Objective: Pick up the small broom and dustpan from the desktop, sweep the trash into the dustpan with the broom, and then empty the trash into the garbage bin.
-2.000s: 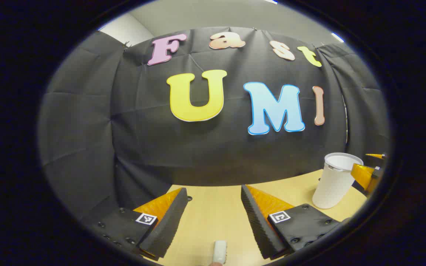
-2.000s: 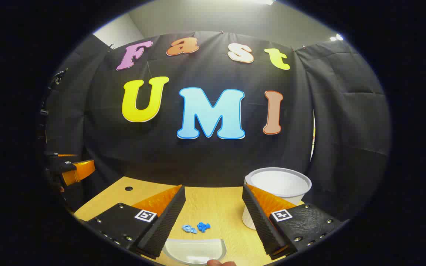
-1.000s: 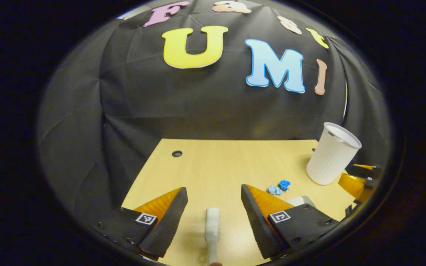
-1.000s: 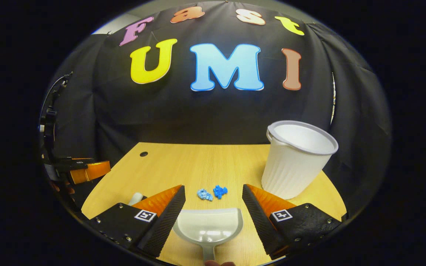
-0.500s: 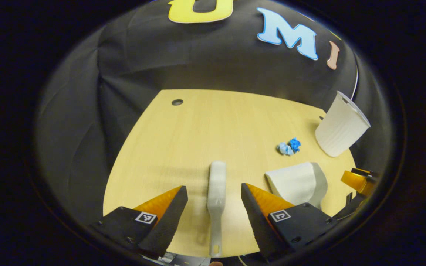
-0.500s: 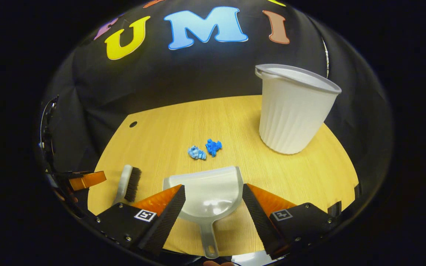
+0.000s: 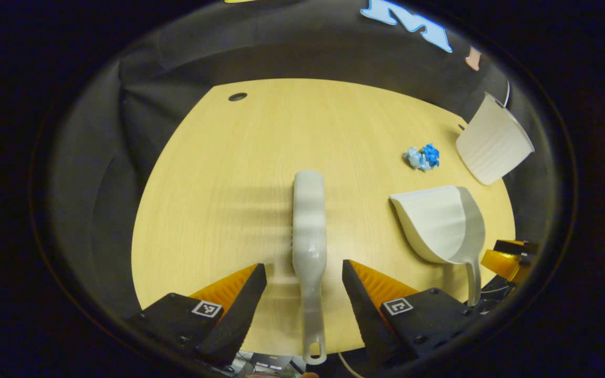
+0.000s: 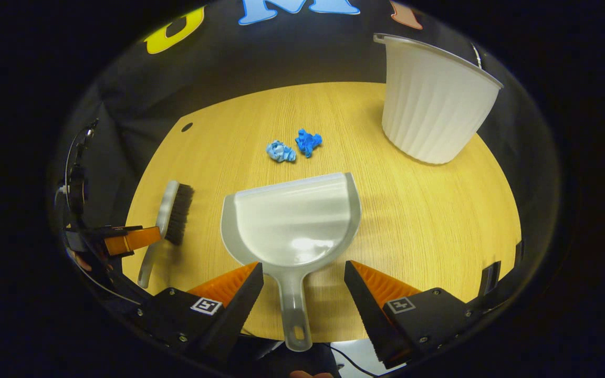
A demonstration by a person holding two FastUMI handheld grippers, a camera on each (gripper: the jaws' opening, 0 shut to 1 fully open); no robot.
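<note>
A light wood-grain desktop (image 8: 418,220) with a small round cable hole (image 8: 187,127) near its far left corner carries a pale grey plastic dustpan (image 8: 292,220) lying flat, handle reaching the near edge. Just beyond the dustpan's mouth lie two crumpled blue paper scraps (image 8: 294,147). A white ribbed plastic bin (image 8: 434,100) stands upright, beyond the dustpan and to its right. A small white hand broom with dark bristles (image 8: 168,220) lies to the dustpan's left.

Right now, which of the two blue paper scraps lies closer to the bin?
The darker blue scrap. It lies on the bin's side, touching or nearly touching the paler scrap, which lies toward the broom.
</note>
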